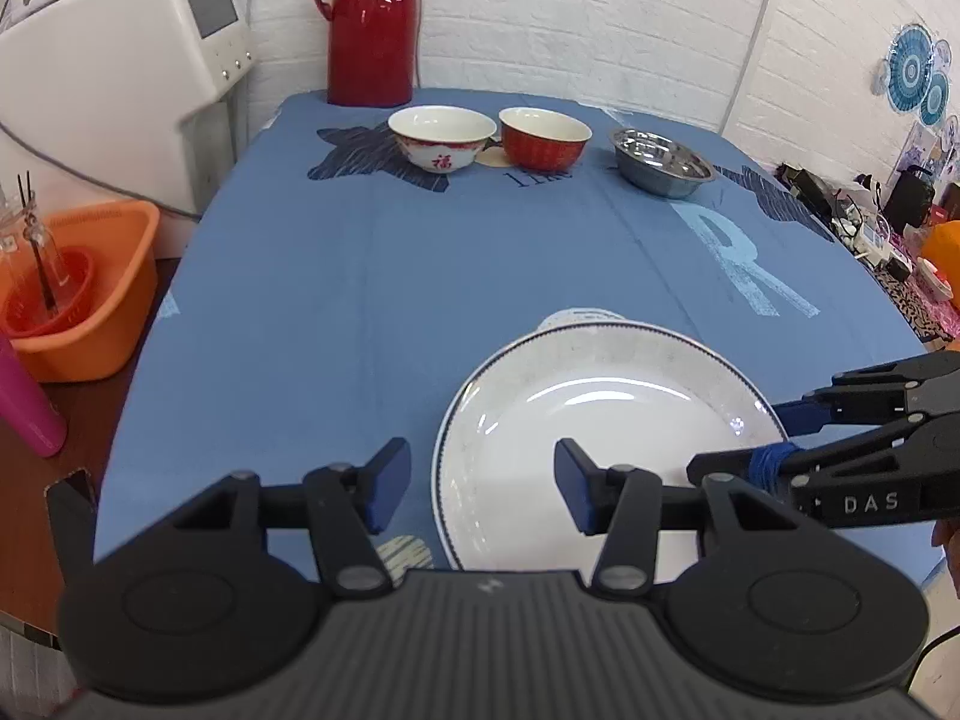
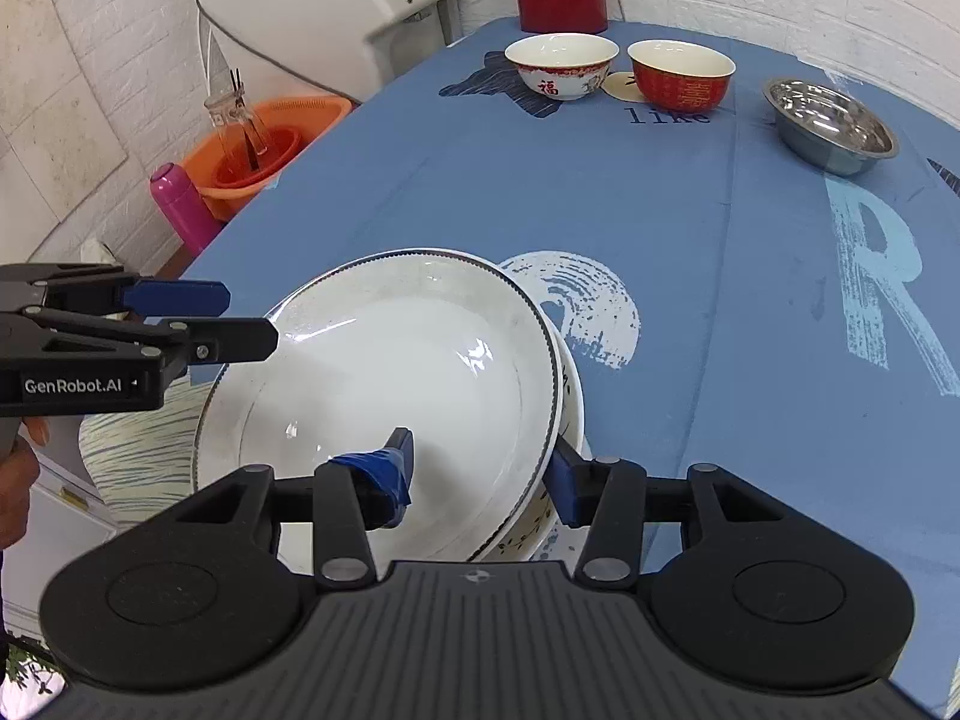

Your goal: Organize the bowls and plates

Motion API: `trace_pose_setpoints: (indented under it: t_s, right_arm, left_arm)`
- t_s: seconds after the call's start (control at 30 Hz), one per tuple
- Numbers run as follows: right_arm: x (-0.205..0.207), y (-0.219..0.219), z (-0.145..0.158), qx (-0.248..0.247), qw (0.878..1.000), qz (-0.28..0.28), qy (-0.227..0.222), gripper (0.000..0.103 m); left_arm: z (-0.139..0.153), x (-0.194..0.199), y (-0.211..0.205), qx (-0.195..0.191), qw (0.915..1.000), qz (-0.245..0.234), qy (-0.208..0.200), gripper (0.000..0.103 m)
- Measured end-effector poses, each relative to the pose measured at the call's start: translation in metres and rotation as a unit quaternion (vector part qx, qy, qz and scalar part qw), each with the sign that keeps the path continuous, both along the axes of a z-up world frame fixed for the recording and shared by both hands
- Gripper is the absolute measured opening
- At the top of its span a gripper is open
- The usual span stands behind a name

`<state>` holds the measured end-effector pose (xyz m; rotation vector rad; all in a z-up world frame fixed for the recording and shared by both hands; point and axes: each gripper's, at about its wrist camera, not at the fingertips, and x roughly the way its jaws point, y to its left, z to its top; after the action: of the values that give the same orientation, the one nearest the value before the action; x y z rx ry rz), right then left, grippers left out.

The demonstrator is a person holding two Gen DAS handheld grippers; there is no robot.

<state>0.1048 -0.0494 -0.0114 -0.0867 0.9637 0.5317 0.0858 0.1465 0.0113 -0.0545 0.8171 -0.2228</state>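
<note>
Plates (image 2: 384,372) sit stacked at the near edge of the blue table (image 1: 480,264), the top one tilted on the plate beneath, as I work the stacking step. My right gripper (image 2: 480,468) straddles the top plate's near rim, jaws spread, one finger inside the well and one outside; it grips nothing yet. My left gripper (image 1: 483,480) hangs spread at the plate's left edge, empty. Next, by my reckoning, the bowls want gathering: a white bowl (image 1: 441,144), a red bowl (image 1: 543,144) and a steel bowl (image 1: 663,162) stand in a row at the far side, all seemingly empty. Off the table, an orange basin (image 1: 90,324) holds a red basket and a glass jar.
</note>
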Motion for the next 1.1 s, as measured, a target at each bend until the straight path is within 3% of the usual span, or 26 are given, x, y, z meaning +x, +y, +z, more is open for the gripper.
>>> trace_pose_setpoints:
  t_s: [0.17,0.27,0.47,0.6,0.73,0.87,1.03,1.1]
  right_arm:
    - [-0.002,-0.016,0.016,0.009,0.998,-0.03,-0.052,0.032]
    - [0.002,-0.026,0.02,0.05,0.997,-0.044,-0.038,0.031]
    - [0.013,-0.049,0.023,0.056,0.995,-0.07,-0.044,0.031]
    - [0.025,-0.091,0.012,0.055,0.992,-0.113,-0.024,0.032]
    - [0.046,-0.144,-0.004,0.064,0.979,-0.192,0.01,0.032]
    - [0.074,-0.188,-0.015,0.052,0.955,-0.289,0.048,0.033]
    - [0.108,-0.213,-0.014,0.046,0.962,-0.269,0.017,0.033]
    - [0.129,-0.216,-0.012,0.051,0.961,-0.269,0.026,0.033]
  left_arm:
    - [0.004,0.002,-0.001,-0.01,0.9999,0.0,-0.001,0.052]
    - [0.004,0.004,-0.003,-0.013,0.9999,0.0,-0.001,0.052]
    - [0.01,0.011,-0.014,-0.017,0.9998,-0.008,0.002,0.052]
    - [0.014,0.025,-0.026,-0.013,0.9997,-0.018,0.003,0.052]
    - [0.014,0.054,-0.046,-0.007,0.9995,-0.029,0.013,0.053]
    - [0.009,0.099,-0.075,-0.007,0.9982,-0.045,0.039,0.053]
    - [0.005,0.158,-0.118,0.0,0.9969,-0.053,0.059,0.053]
    - [0.007,0.181,-0.133,0.0,0.997,-0.051,0.058,0.053]
